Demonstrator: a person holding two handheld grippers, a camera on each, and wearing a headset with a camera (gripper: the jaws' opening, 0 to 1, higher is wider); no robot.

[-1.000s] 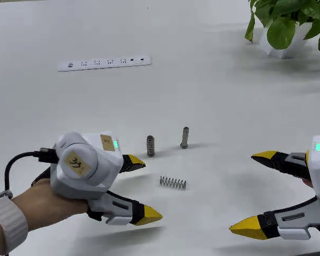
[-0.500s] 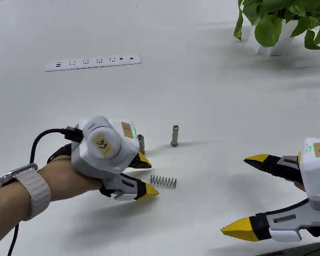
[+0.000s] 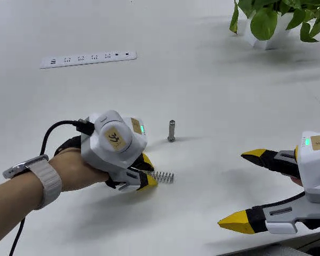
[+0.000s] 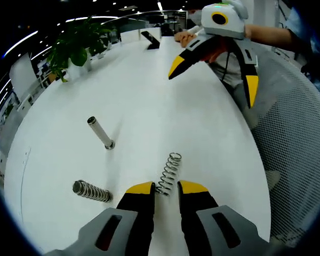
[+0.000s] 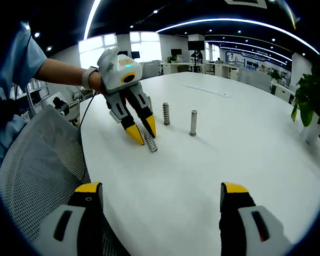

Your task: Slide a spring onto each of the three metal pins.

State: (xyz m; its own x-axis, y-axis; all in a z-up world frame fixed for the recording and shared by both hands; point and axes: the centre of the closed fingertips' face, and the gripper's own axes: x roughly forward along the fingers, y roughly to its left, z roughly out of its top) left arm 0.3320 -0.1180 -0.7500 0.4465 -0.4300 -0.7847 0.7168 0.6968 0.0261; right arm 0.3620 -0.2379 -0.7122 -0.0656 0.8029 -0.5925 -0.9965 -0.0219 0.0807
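left gripper (image 4: pixel 166 188) jaws nearly closed around loose spring (image 4: pixel 169 170) end near bare pin (image 4: pixel 100 132), grip unclear; right gripper (image 5: pixel 160 188) wide open, well apart from pin.

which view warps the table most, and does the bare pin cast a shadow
Left gripper view: the fisheye bows the table edges hardest, though the picture stays sharp. Right gripper view: the ceiling light strip curves into an arc. Head view: lines are straight and the light is soft and even; the bare pin throws a faint shadow to its right.
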